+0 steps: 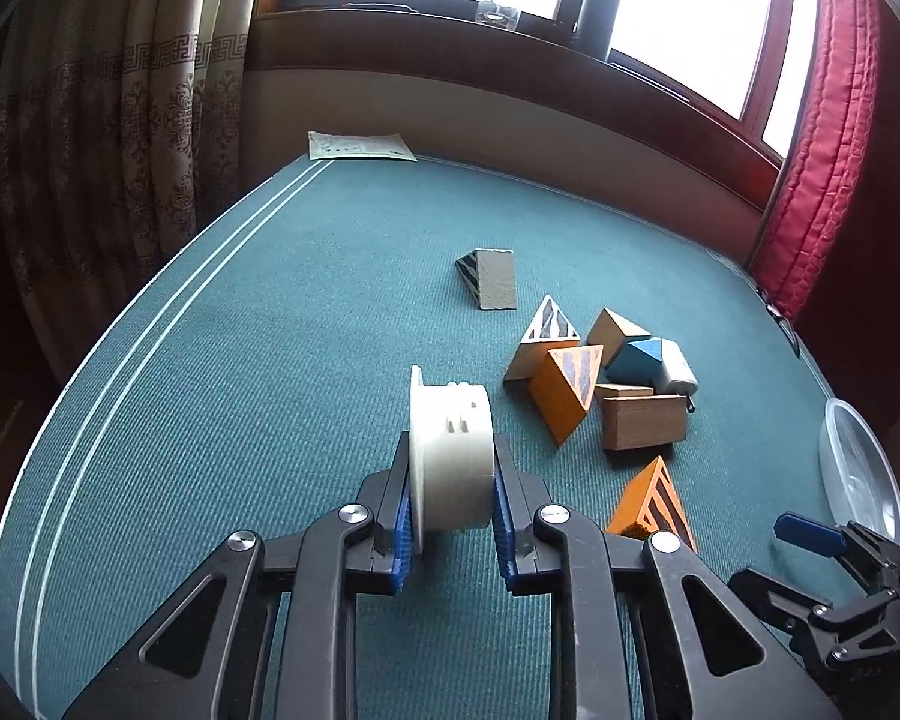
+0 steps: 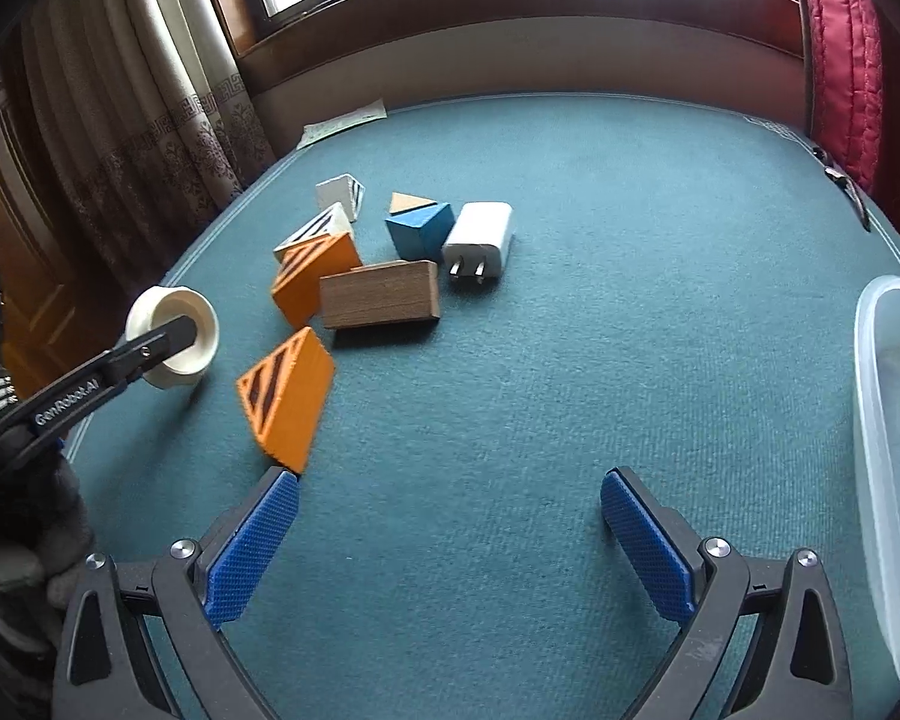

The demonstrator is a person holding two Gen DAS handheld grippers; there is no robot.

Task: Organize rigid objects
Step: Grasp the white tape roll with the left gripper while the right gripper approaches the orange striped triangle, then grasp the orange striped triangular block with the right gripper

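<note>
My left gripper (image 1: pixel 450 480) is shut on a white plastic spool (image 1: pixel 450 450), held just above the teal table; the spool also shows in the right wrist view (image 2: pixel 177 339). A cluster of blocks lies right of it: orange striped wedges (image 1: pixel 564 390) (image 2: pixel 288 402), a brown wooden block (image 2: pixel 381 294), a blue block (image 2: pixel 420 231), a white charger plug (image 2: pixel 480 240). My right gripper (image 2: pixel 450 510) is open and empty, low over the table, its left pad beside the near orange wedge. A clear plastic container (image 2: pixel 894 420) stands at the right.
A grey-striped wedge (image 1: pixel 489 279) lies apart, farther back. A paper sheet (image 1: pixel 360 146) lies at the table's far edge. A curtain hangs left, a red cushion (image 1: pixel 828 138) stands far right. The window sill holds a glass and a dark bottle.
</note>
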